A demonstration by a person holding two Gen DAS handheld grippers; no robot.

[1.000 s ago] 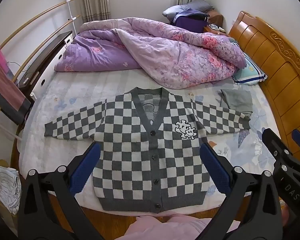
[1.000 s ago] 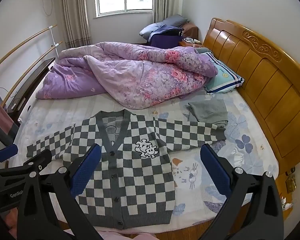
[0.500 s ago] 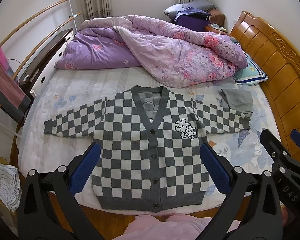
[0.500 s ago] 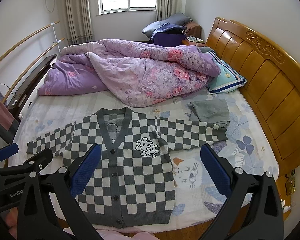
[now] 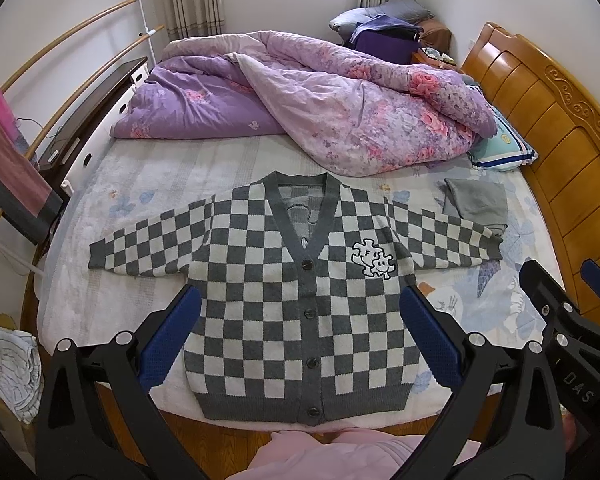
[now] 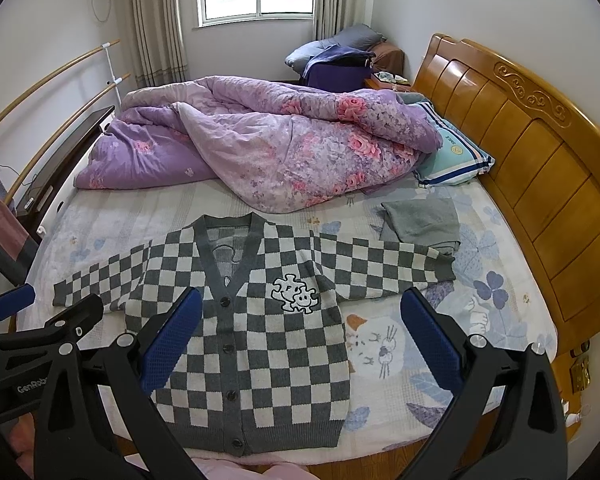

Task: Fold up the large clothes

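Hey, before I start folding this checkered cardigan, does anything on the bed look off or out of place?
Mostly tidy: the checkered cardigan lies flat, buttoned, sleeves spread. One oddity: its sleeve cuff nearest the headboard overlaps the folded grey garment. The purple quilt is bunched up behind, clear of the cardigan.

Partly hidden behind the left tongs' (image 5: 300,340) blue pads (image 5: 168,344): the lower sides of the checked cardigan (image 5: 296,296). Cut off by the lower edge: the tongs' black arms and a pink garment (image 5: 340,456) worn by the person. Tucked under the rumpled purple quilt (image 5: 340,104): most of a striped pillow (image 5: 500,148). Covered at one corner by the cardigan's sleeve cuff: a folded grey cloth (image 6: 420,220). Cropped to a few letters in the right view: lettering (image 6: 32,388) on the left tongs. Too small to read: the pillow's label.
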